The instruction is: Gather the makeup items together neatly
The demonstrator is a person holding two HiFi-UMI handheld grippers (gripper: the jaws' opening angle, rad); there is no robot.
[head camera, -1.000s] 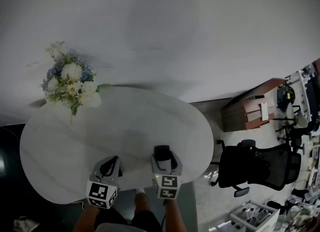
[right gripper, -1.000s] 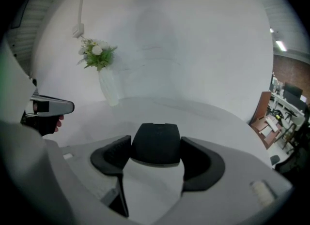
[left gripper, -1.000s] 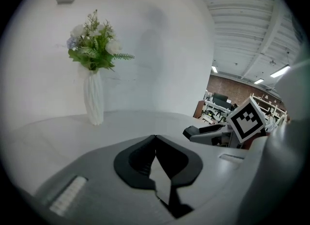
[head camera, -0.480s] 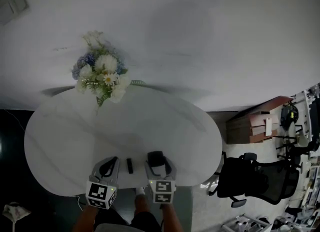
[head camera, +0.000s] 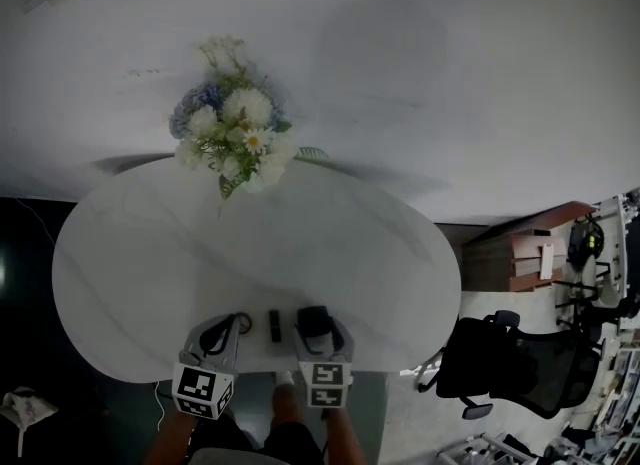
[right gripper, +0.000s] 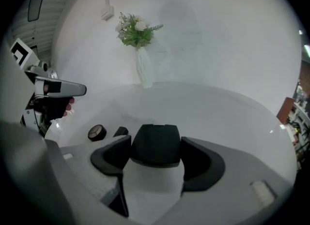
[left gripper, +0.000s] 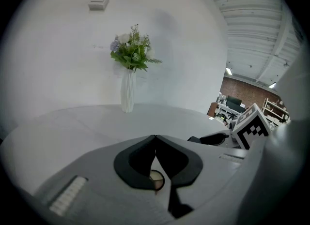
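Head view: black tube (head camera: 274, 325) newly visible beside right tool (head camera: 320, 326), clamping compact (head camera: 312, 314).

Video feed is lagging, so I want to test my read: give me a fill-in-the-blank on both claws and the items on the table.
The right claw is clamped on a ___ case.
The left claw has its jaws ___, gripping nothing.
The small round item lies on the ___, beside a short black stick.
The flowers stand in a ___ vase.
Missing words: black; shut; table; white.
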